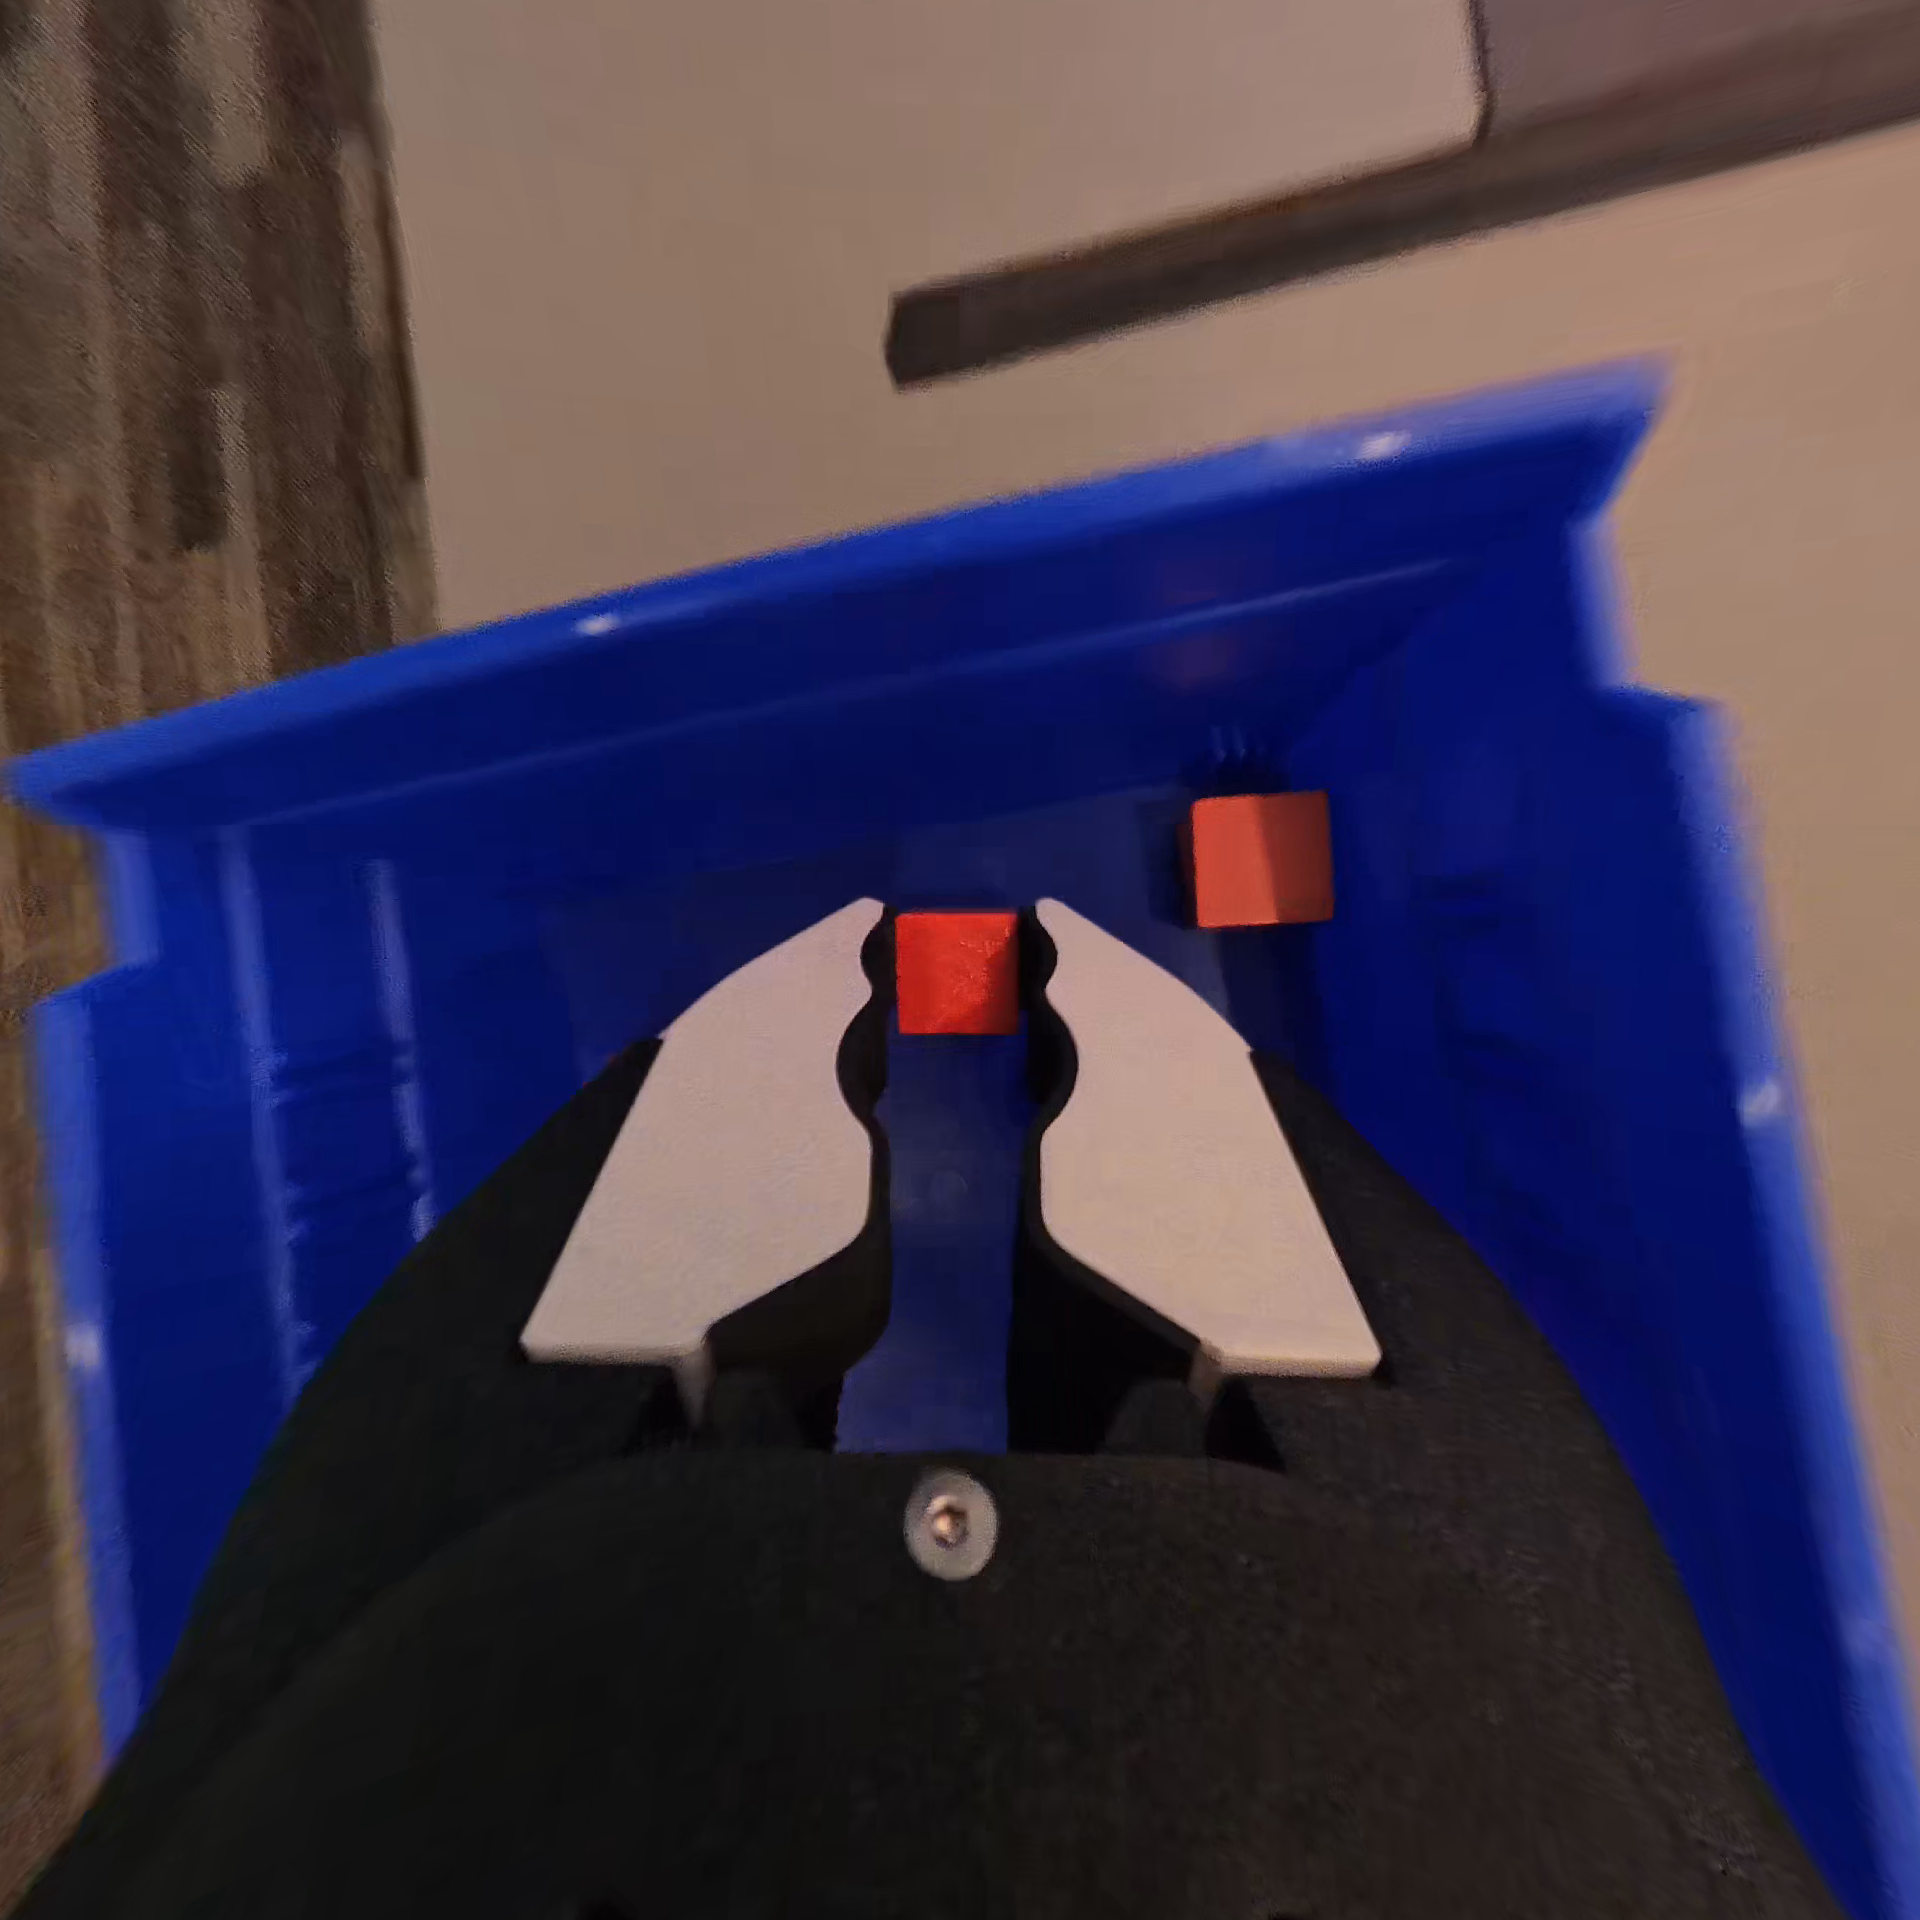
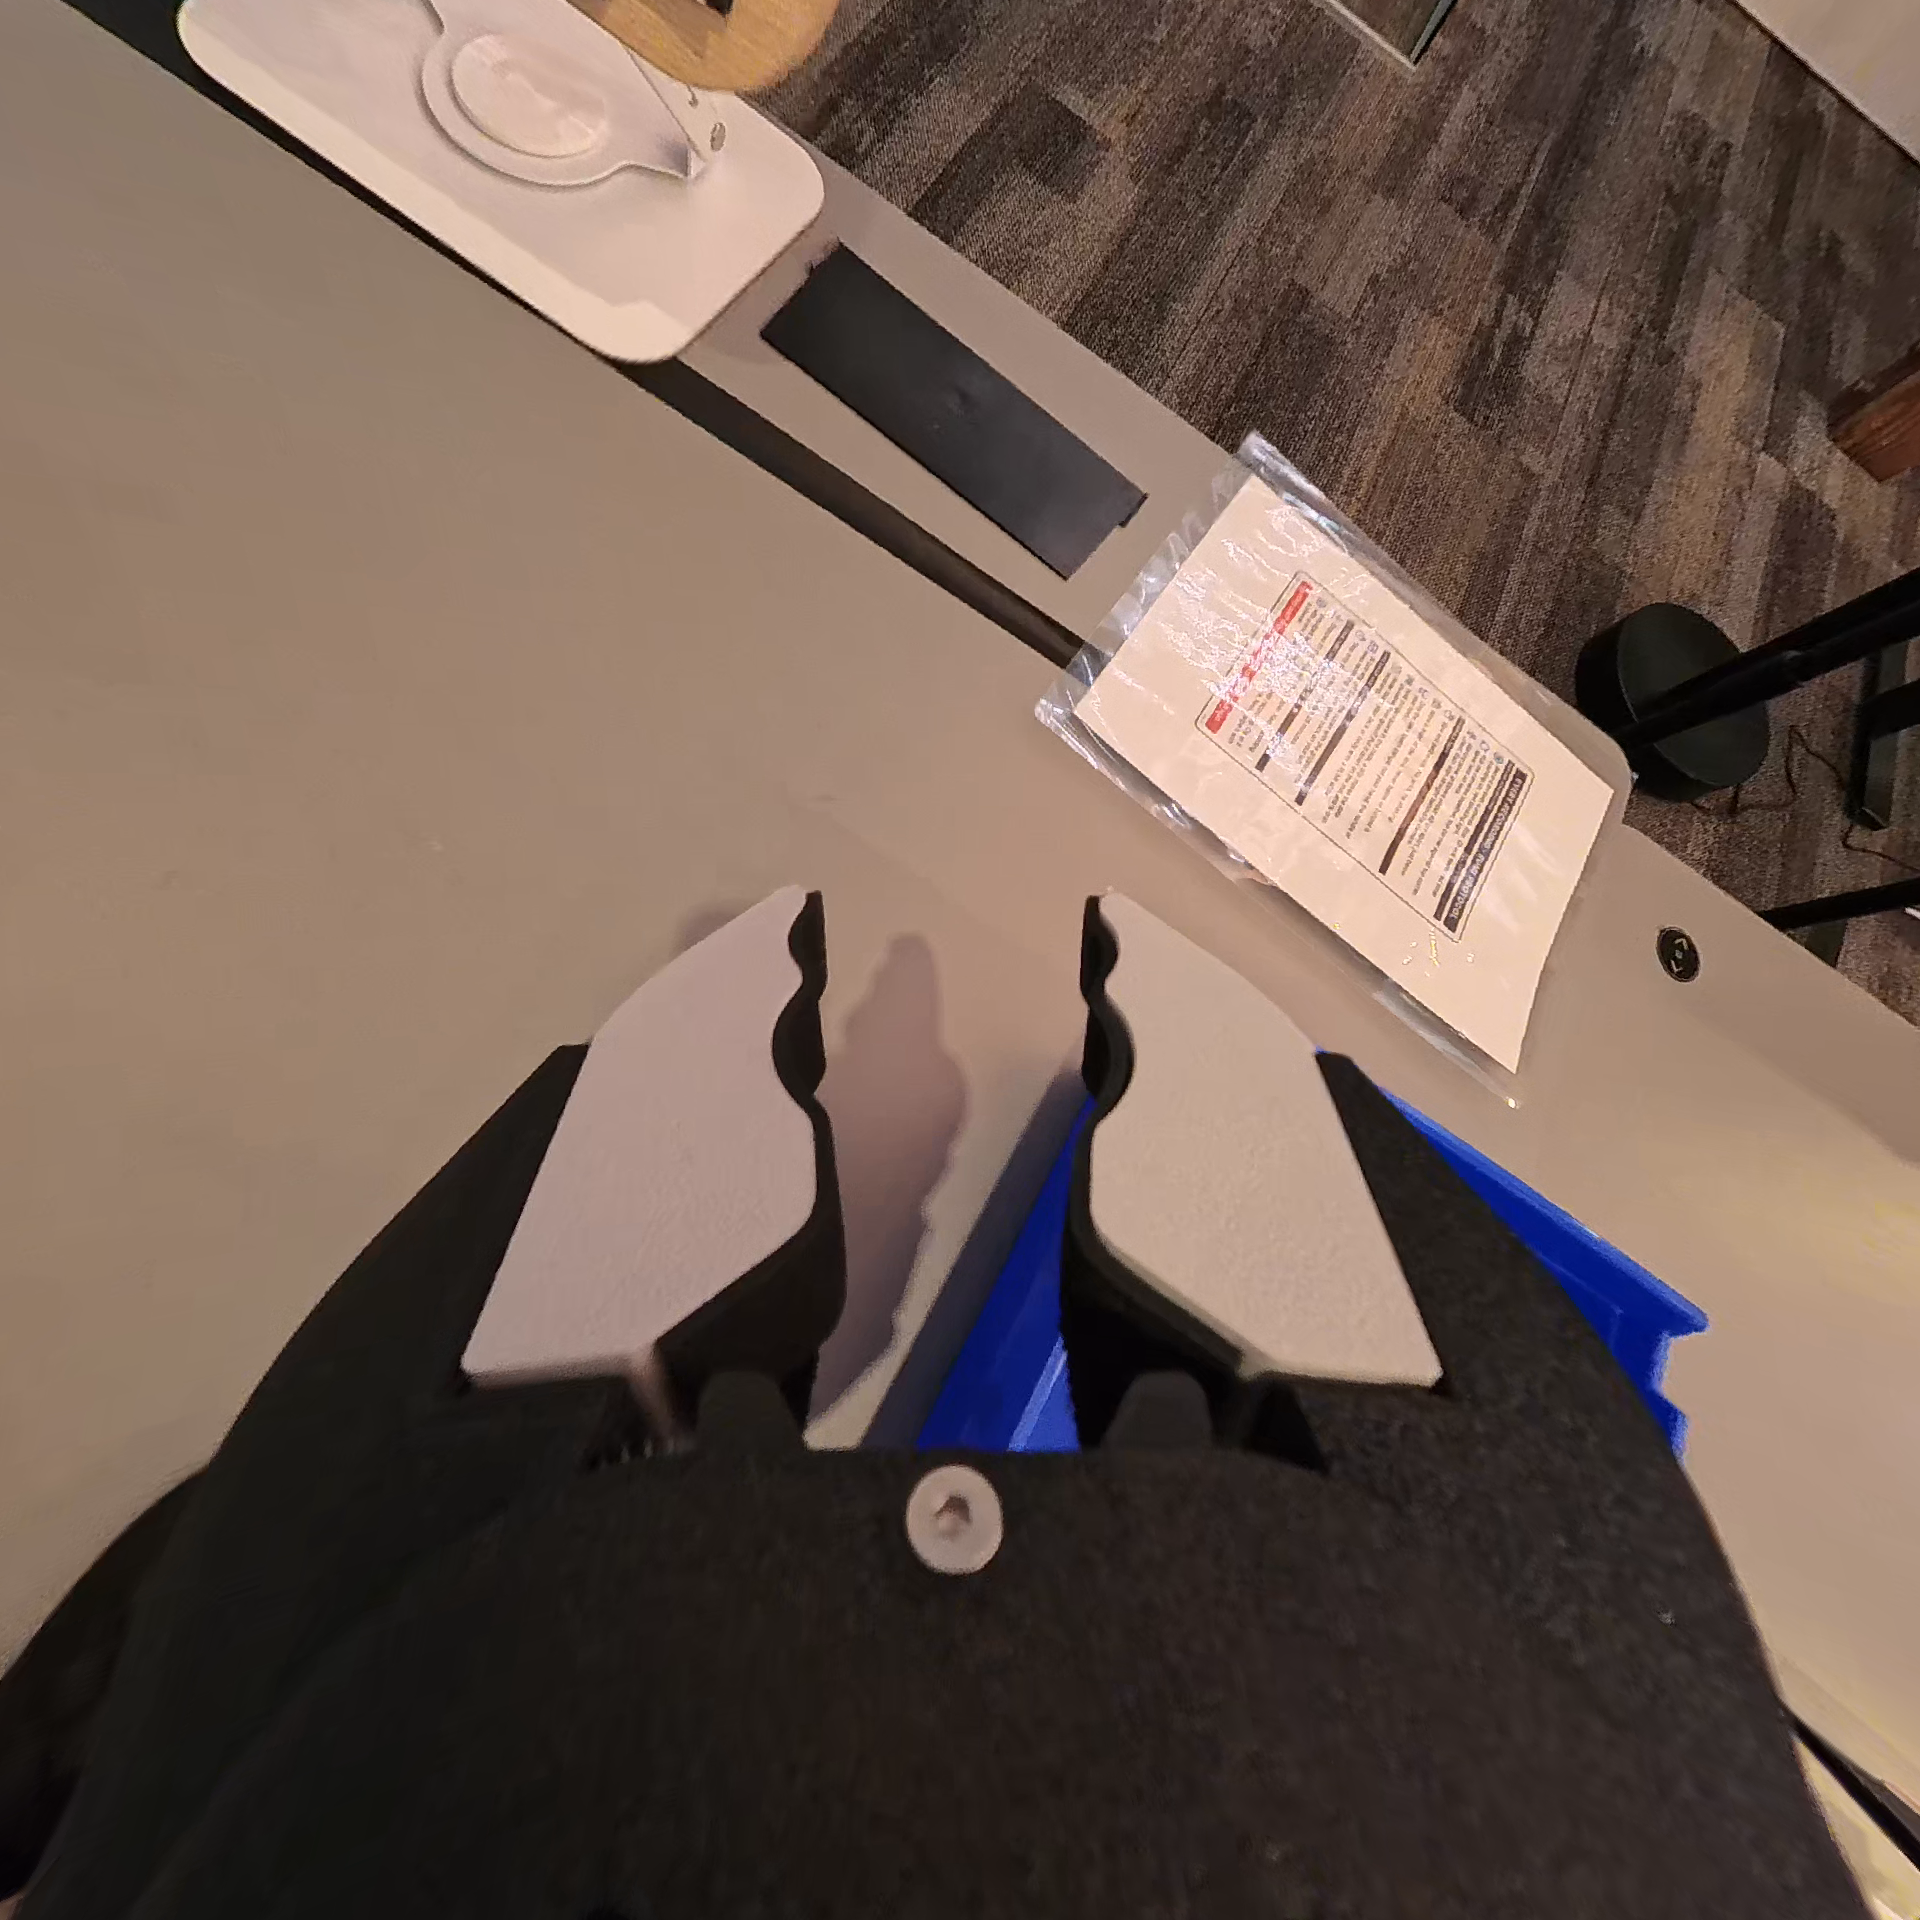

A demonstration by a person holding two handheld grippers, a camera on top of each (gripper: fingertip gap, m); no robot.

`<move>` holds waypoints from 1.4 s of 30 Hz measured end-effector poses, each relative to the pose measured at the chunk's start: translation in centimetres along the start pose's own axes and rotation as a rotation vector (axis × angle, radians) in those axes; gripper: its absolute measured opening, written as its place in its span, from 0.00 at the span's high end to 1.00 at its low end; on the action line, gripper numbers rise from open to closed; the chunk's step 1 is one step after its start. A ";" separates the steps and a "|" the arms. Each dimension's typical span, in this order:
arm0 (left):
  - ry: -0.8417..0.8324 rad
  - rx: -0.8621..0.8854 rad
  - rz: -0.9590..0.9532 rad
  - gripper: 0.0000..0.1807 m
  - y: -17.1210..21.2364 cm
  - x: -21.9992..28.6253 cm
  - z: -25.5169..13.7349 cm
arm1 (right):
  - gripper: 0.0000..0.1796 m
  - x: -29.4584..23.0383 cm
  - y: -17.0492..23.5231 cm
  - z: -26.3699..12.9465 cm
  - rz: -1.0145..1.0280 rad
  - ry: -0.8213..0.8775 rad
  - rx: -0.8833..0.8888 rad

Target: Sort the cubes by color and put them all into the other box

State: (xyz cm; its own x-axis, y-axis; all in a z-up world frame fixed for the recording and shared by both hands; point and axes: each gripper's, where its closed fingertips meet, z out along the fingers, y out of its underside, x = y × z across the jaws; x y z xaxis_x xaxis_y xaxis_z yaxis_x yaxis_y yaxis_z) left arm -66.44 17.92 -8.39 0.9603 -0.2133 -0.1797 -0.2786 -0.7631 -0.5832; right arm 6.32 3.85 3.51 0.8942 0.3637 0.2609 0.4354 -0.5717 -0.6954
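Nearest the lens in the left wrist view, the left gripper (image 1: 956,971) is clenched on a red cube (image 1: 954,985), pinched at the very tips of its two pale fingers (image 1: 748,1122). Gripper and cube sit inside a blue box (image 1: 727,717), whose floor shows through the gap behind the cube. Further in, at about one o'clock from the held cube, a second red cube (image 1: 1259,858) rests close to the box's far wall, well apart from the gripper. No other colours are visible in this box. Whether the held cube touches the floor or hangs just above it cannot be told, as the picture is somewhat smeared.

Over in the right wrist view, the right gripper (image 2: 954,914) is released and empty, its jaws spread above the bare grey table (image 2: 364,675). A corner of a blue box (image 2: 1538,1236) shows beneath its right finger, at about four o'clock. Beyond, at two o'clock, a printed sheet in a clear sleeve (image 2: 1340,748) lies near the table edge, and a white pad (image 2: 499,166) sits at eleven o'clock.

Judging by the matching pair, the step in hand is most likely setting this red cube down alongside its fellow. The next move calls for lowering it until it is seated, then opening the jaws and drawing straight back without nudging either cube.
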 end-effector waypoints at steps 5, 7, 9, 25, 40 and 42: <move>0.328 0.404 -0.068 0.88 -5.5 6.9 -10.5 | 0.74 -3.6 -4.6 -0.9 -0.154 -0.013 0.138; 0.506 0.500 -0.027 0.88 -6.3 12.1 -15.0 | 0.74 -7.7 -7.4 -1.3 -0.294 -0.067 0.234; 0.663 0.563 0.059 0.88 -6.0 17.8 -18.9 | 0.72 -14.8 -9.9 -2.3 -0.458 -0.263 0.362; 1.536 0.431 0.010 0.88 -2.4 37.4 -31.5 | 0.75 -36.3 -14.8 -8.0 -0.844 -0.378 0.959; 1.489 0.473 -0.031 0.86 -0.3 33.3 -30.7 | 0.88 -17.0 -11.4 -9.3 -0.664 -0.136 0.555; 1.364 0.474 -0.007 0.85 0.9 31.7 -29.2 | 0.88 -5.8 -5.2 -8.5 -0.380 0.046 0.293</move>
State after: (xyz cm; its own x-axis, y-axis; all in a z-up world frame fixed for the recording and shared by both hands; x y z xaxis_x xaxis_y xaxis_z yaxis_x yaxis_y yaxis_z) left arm -35.88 -7.33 8.49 0.1494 -0.8225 0.5488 0.0079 -0.5541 -0.8324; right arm -0.25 -1.59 11.32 0.6843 0.4699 0.5576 0.6903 -0.1711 -0.7030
